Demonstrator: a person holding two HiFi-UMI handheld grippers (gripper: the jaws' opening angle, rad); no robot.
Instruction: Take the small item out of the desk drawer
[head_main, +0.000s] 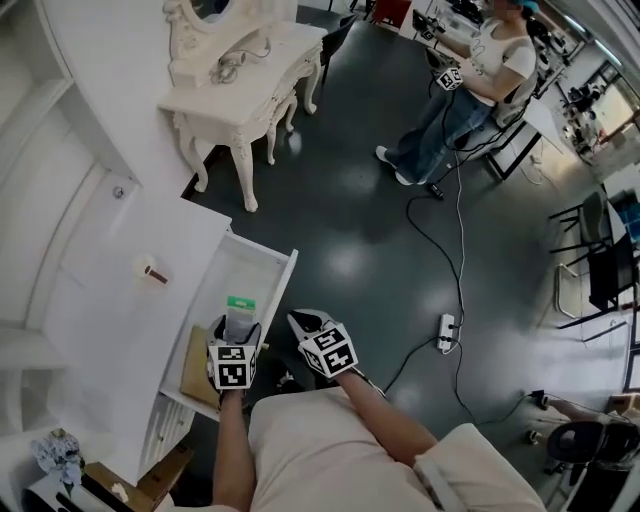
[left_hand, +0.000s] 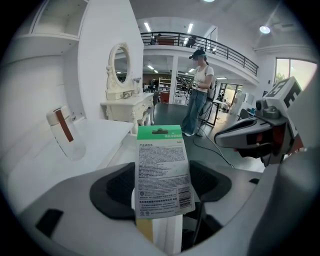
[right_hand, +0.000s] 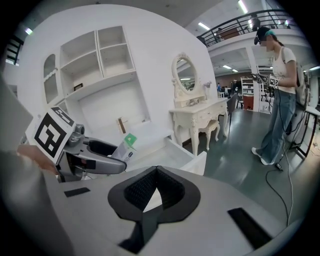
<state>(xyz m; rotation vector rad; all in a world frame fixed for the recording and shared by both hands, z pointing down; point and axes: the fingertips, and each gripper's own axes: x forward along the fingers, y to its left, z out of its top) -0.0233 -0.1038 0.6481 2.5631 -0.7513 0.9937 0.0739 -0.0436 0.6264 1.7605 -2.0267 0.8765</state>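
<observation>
The white desk's drawer (head_main: 288, 264) stands pulled open at the left of the head view. My left gripper (head_main: 236, 326) hovers over its near end, shut on a small flat packet (head_main: 240, 304) with a green header. In the left gripper view the packet (left_hand: 164, 172) stands upright between the black pads (left_hand: 112, 190), its printed back facing the camera. My right gripper (head_main: 301, 323) is just to the right of the drawer, beside the left one, shut with nothing in it (right_hand: 156, 176). From there the packet (right_hand: 128, 144) sticks out of the left gripper (right_hand: 107, 157).
A small white bottle with a brown band (head_main: 152, 270) lies on the desk top. A cardboard box (head_main: 198, 372) sits under the drawer. A white dressing table (head_main: 245, 85) stands further back. A person (head_main: 470, 90) stands across the dark floor; a cable and power strip (head_main: 446, 331) lie there.
</observation>
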